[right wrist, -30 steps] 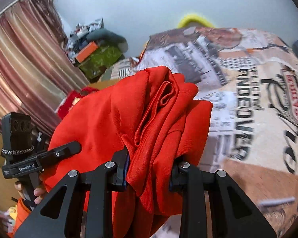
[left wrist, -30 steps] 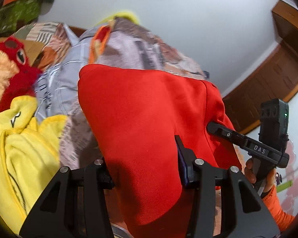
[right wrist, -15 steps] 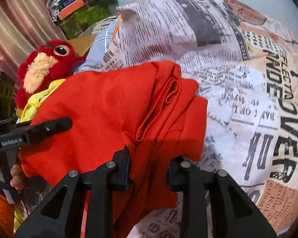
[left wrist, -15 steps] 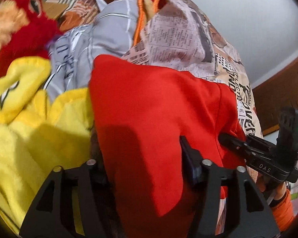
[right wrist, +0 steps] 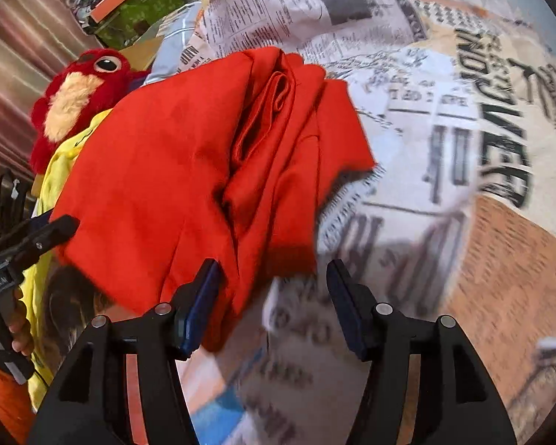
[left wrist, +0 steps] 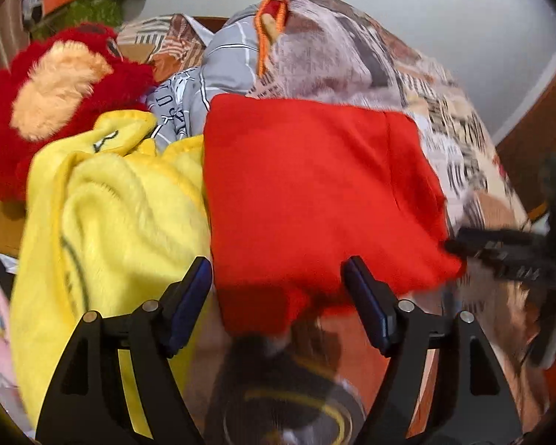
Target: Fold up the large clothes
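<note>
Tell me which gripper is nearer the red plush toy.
Left. The left gripper works at the red garment's edge next to the yellow blanket below the red plush toy; the right gripper is at the garment's far corner, over the newsprint bedspread.

A plain pale wall [left wrist: 444,7] fills the upper right of the left wrist frame, meeting dark brown wooden panelling [left wrist: 537,141] at the right edge along a light skirting strip. A bed occupies most of both frames, covered by a newspaper-print bedspread [right wrist: 444,118] in white, beige and orange-brown with large black lettering, lit evenly and somewhat blurred at lower right. In the right wrist frame, a striped pinkish-brown curtain [right wrist: 15,55] hangs at the left edge, and a cluttered pile containing a green item and an orange box [right wrist: 129,3] sits at upper left.
</note>
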### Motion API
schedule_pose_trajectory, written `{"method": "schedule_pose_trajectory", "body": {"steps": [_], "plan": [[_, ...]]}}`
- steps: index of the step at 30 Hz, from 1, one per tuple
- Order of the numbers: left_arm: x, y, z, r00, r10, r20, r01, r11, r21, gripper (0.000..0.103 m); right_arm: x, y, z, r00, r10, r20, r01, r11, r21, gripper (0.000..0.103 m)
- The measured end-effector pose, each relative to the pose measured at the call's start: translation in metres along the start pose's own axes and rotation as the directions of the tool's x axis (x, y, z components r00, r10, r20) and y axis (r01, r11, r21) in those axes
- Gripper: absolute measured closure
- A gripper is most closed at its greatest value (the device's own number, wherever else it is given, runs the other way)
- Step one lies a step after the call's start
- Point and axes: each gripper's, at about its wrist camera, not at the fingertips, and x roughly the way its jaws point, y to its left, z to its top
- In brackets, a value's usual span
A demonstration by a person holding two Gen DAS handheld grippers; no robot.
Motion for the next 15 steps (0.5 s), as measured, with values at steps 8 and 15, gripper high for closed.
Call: {"method": "schedule_pose_trajectory", "body": {"steps": [8,15], "plan": [[-0.097,-0.052,-0.011,0.977,0.119,0.179,-0.144,0.980,0.136,0.030,-0.098,0.020,-0.016,0.983,0.037,0.177,-0.033,0.999,-0.029,0.047],[-0.230,-0.096,-0.020,0.898,0.042,0.439,-0.116,0.983,0.144,0.030,-0.218,0.057,-0.041,0.889,0.104,0.447,-0.077,0.994,-0.079,0.047]]}}
